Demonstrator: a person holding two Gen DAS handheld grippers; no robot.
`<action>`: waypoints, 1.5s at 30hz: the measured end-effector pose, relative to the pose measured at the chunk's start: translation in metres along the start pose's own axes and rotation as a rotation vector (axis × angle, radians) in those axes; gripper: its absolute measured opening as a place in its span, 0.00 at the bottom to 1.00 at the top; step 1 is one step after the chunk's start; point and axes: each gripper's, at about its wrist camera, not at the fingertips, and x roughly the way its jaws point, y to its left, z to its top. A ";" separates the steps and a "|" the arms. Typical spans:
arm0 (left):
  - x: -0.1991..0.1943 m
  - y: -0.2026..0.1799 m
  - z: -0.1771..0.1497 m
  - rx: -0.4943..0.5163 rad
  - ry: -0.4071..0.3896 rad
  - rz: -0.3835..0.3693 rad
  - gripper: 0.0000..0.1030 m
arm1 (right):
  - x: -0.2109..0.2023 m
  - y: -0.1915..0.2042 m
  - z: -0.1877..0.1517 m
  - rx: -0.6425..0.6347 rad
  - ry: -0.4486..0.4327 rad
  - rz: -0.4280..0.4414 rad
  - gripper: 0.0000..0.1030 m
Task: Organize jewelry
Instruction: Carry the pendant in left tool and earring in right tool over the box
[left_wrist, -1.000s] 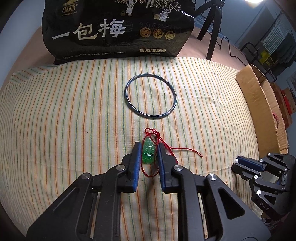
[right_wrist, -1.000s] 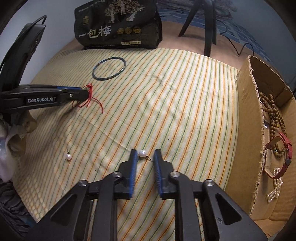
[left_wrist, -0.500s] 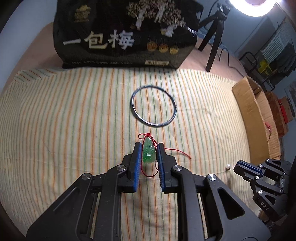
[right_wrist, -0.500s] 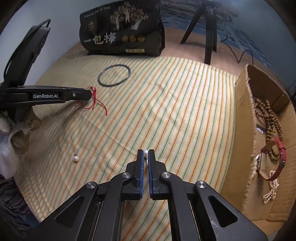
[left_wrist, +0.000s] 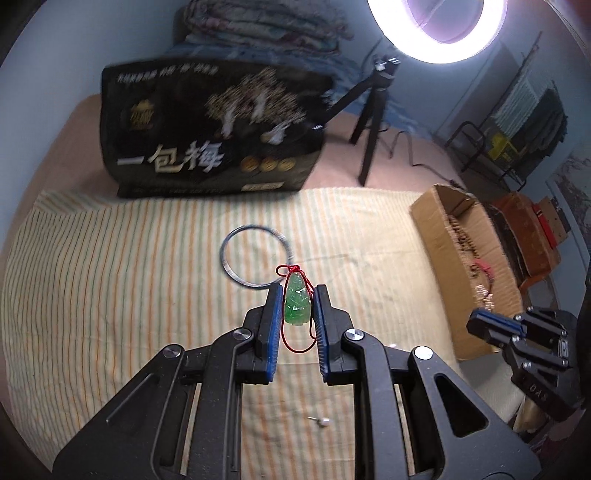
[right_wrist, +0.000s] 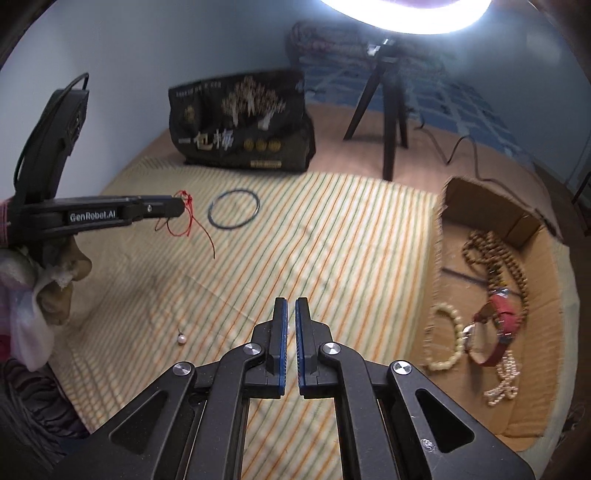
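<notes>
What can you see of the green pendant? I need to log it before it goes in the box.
The green pendant is a small carved piece of translucent, jade-like stone, narrow at the top and broader at the base. A red cord is knotted at its top and loops down behind it; in the right wrist view the cord dangles free. The pendant sits upright between the blue pads of the left gripper, lifted above the striped cloth. The carved figure is too small to identify.

1. A green carved pendant (left_wrist: 296, 302) on a red cord (left_wrist: 295, 341) sits upright between the left fingers (left_wrist: 270, 325), its cord looping below.
2. A dark bangle (left_wrist: 255, 255) lies flat just beyond those fingertips.
3. A pearl earring (left_wrist: 323, 421) lies beneath them.
</notes>
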 end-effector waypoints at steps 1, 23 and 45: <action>-0.003 -0.005 0.001 0.008 -0.008 -0.006 0.15 | -0.006 -0.003 0.000 0.003 -0.012 -0.006 0.03; -0.011 -0.149 -0.004 0.193 -0.036 -0.174 0.15 | -0.074 -0.129 0.001 0.233 -0.147 -0.109 0.03; 0.050 -0.232 -0.026 0.272 0.070 -0.260 0.15 | -0.045 -0.188 -0.004 0.332 -0.108 -0.122 0.03</action>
